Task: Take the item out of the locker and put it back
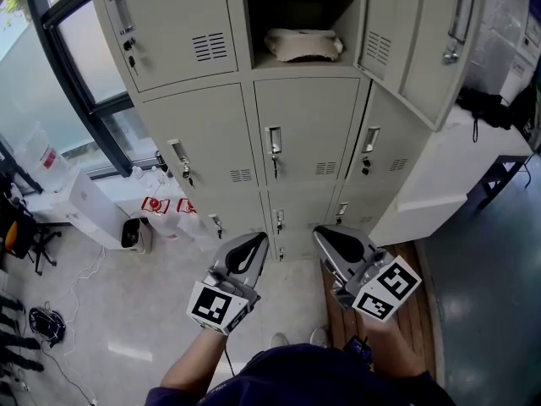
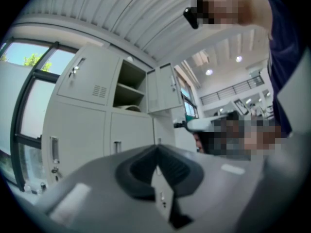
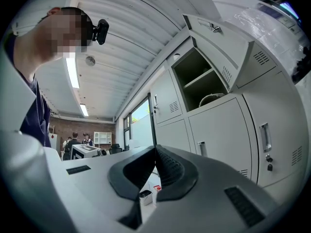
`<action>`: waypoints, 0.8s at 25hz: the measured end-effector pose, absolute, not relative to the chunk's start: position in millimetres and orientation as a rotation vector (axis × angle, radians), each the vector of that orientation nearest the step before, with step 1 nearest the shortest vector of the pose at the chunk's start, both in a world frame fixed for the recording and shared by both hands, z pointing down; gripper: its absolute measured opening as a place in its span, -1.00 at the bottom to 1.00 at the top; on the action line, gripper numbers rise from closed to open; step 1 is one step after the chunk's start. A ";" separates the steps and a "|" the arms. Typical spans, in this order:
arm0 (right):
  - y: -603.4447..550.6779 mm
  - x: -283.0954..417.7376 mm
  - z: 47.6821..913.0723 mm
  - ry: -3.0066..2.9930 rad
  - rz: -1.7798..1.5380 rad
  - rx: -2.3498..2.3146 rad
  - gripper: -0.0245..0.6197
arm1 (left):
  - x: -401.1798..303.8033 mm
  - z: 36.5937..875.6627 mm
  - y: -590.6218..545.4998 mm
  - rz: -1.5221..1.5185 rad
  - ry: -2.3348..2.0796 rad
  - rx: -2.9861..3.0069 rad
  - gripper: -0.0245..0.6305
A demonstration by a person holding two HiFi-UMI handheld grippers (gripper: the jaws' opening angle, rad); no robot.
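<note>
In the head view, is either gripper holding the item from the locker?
No: the beige item lies in the open locker compartment, while the left gripper and right gripper sit shut and empty below.

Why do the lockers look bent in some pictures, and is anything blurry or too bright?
Left gripper view: wide lens curves the lockers; the left claw is soft; the window bright. Right gripper view: same curving; ceiling light glares. Head view: lines straighter, open locker shadowed inside.

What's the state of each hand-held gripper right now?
Left hand-held gripper: closed, holding nothing.
Right hand-held gripper: closed, holding nothing.
</note>
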State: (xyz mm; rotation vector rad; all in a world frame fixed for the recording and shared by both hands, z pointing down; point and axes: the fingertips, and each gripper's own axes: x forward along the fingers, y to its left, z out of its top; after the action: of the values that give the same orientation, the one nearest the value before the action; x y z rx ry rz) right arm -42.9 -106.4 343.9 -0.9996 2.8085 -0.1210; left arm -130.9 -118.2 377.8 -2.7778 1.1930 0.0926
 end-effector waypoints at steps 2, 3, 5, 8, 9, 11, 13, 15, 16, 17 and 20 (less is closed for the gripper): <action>-108.2 -41.9 345.3 2.808 -0.128 -0.997 -0.90 | -129.6 377.4 -120.3 0.093 1.196 -2.775 -0.92; -109.2 -41.2 345.7 2.807 -0.130 -0.998 -0.90 | -129.4 377.2 -121.4 0.093 1.198 -2.774 -0.92; -111.1 -39.5 345.9 2.804 -0.131 -1.000 -0.90 | -129.5 377.6 -123.8 0.082 1.206 -2.773 -0.92; -113.8 -36.6 345.3 2.801 -0.132 -1.001 -0.90 | -128.5 377.1 -127.0 0.069 1.216 -2.767 -0.92; -114.4 -35.6 345.3 2.801 -0.133 -1.001 -0.90 | -127.0 375.5 -127.5 0.081 1.211 -2.766 -0.92; -115.5 -34.0 345.0 2.801 -0.134 -0.999 -0.90 | -124.3 373.9 -128.9 0.093 1.207 -2.765 -0.92; -117.0 -32.2 344.5 2.802 -0.134 -0.995 -0.90 | -121.6 372.9 -130.4 0.095 1.208 -2.764 -0.92; -118.6 -29.6 343.8 2.802 -0.133 -0.990 -0.90 | -118.4 371.9 -131.8 0.095 1.209 -2.760 -0.92; -119.4 -28.2 343.4 2.803 -0.132 -0.988 -0.90 | -116.7 371.4 -132.6 0.096 1.211 -2.759 -0.92; -120.2 -26.6 343.2 2.803 -0.132 -0.985 -0.90 | -114.9 370.9 -133.5 0.096 1.212 -2.758 -0.92; -123.0 -21.3 343.7 2.805 -0.134 -0.979 -0.90 | -108.6 371.1 -136.5 0.091 1.212 -2.755 -0.92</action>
State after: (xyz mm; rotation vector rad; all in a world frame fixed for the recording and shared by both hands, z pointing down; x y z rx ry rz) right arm -21.3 -123.0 343.7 -0.9795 2.8051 -0.1336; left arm -108.6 -136.5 371.1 -2.7547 1.2118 0.0914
